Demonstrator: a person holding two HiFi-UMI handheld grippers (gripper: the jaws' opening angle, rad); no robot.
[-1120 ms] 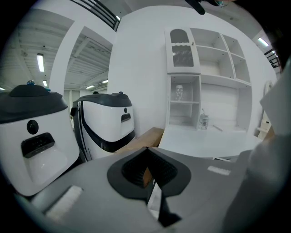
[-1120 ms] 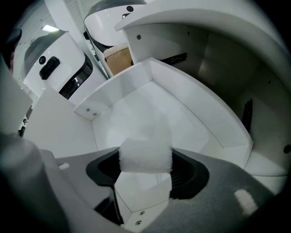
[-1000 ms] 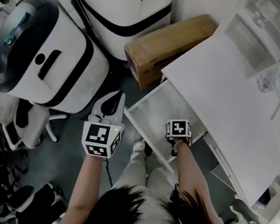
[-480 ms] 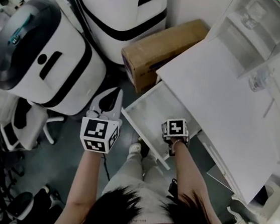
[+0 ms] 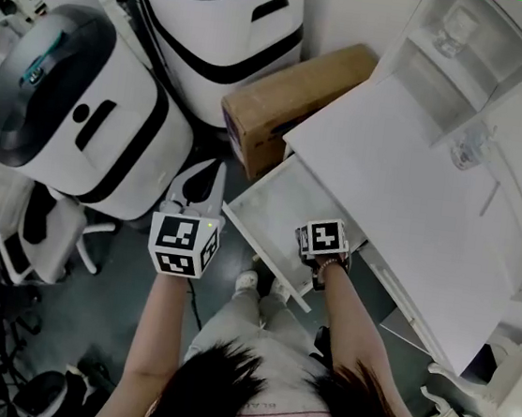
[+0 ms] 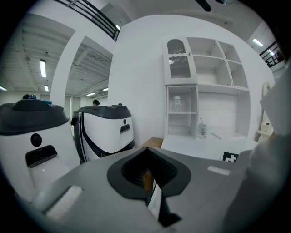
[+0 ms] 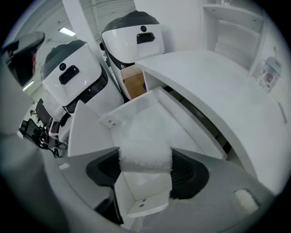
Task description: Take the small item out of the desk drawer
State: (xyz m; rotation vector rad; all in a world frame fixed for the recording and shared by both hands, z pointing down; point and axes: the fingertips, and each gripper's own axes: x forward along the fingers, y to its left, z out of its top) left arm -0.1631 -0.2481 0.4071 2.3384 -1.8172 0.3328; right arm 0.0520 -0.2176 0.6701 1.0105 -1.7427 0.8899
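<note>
The white desk drawer stands pulled open beneath the desk top. My right gripper points steeply down over the drawer's near end. It is shut on a small white fuzzy block, which fills the gap between both jaws above the drawer's floor. In the head view the right marker cube hides that block. My left gripper hangs left of the drawer, nearly level, with its jaws together and nothing between them.
A cardboard box lies on the floor by the desk's far corner. Two large white machines stand to the left. A clear bottle and shelves sit at the desk's back. Office chairs crowd the lower left.
My right gripper has lifted with the white block above the drawer. The left gripper has risen a little beside it.
</note>
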